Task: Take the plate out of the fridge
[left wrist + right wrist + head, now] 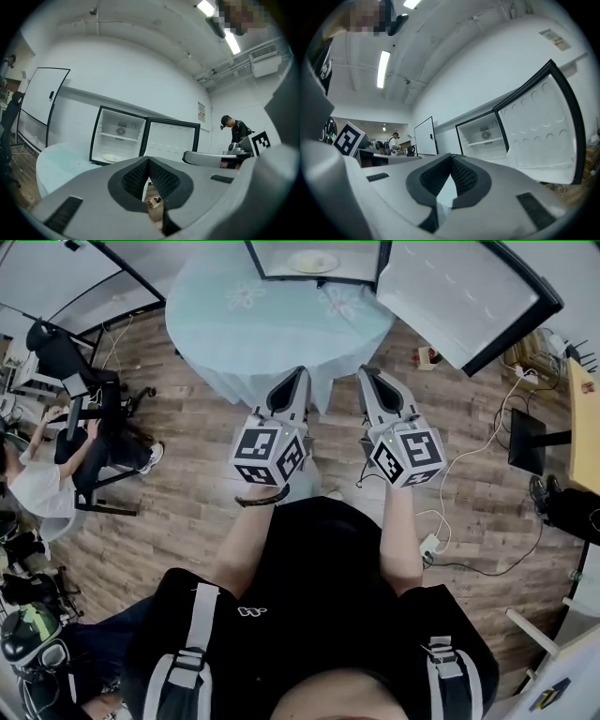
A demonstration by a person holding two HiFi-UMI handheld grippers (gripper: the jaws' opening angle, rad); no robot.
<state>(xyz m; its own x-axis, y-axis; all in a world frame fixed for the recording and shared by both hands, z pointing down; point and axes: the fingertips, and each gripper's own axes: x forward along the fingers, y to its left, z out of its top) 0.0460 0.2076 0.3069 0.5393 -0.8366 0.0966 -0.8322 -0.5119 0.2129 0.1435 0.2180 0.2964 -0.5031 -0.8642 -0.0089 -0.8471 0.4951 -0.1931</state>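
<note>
A small black-framed fridge (314, 263) stands open on a round table with a pale blue cloth (234, 315). A white plate (314, 261) lies on the fridge's floor, and also shows as the plate (111, 158) in the left gripper view. The fridge door (459, 296) is swung out to the right. My left gripper (298, 381) and right gripper (368, 379) are held side by side short of the table's near edge, both shut and empty. In the right gripper view the fridge (483, 136) and its door (543, 131) lie ahead; no plate shows there.
A person (37, 474) sits by a black chair (84, 418) at the left. Cables and a black monitor (525, 442) lie on the wood floor at right. A small red-and-white box (154, 201) sits on the floor. Another person (234, 131) stands far right.
</note>
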